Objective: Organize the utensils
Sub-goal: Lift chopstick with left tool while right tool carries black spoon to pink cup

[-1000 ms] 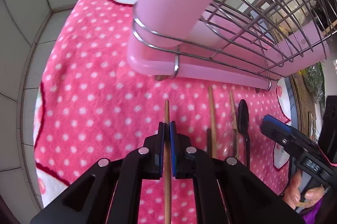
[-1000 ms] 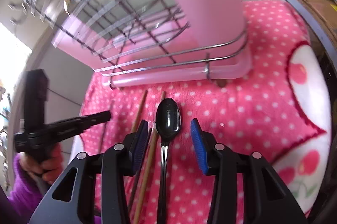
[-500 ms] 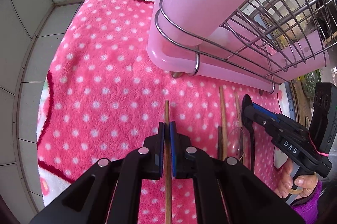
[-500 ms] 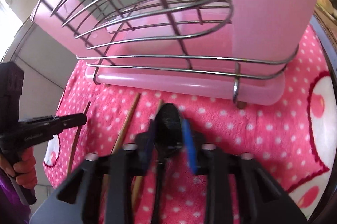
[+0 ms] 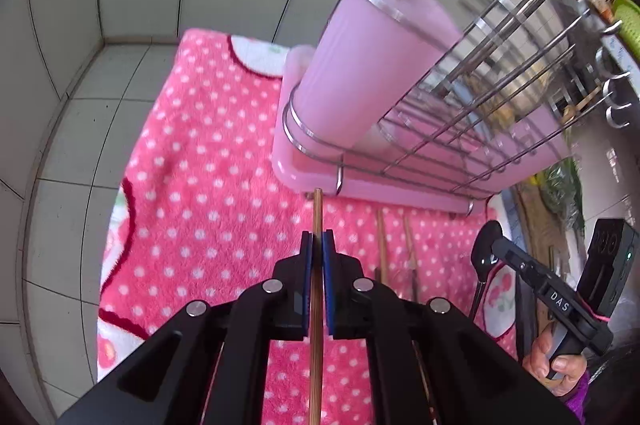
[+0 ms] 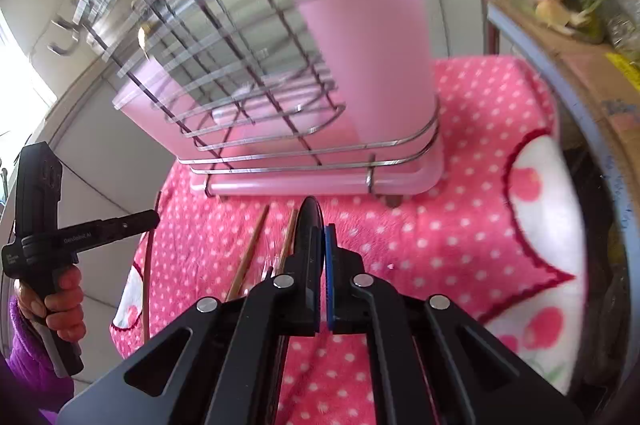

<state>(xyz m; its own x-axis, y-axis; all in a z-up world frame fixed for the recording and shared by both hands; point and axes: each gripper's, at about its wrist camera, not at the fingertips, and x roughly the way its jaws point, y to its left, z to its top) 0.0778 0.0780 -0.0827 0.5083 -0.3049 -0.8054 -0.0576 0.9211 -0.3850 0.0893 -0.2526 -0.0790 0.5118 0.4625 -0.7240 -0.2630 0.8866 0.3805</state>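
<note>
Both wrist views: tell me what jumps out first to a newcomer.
The pink polka-dot towel covers the counter, with a wire rack and tall pink cup standing at its far end. In front, the left gripper pinches a wooden chopstick; the right gripper clamps a black spoon.

Fluffy cloth towel (image 5: 208,153), shiny metal-wire rack (image 5: 472,113), matt pink plastic cup (image 5: 372,65), wooden chopstick (image 5: 317,225), glossy black spoon (image 5: 486,245).
</note>
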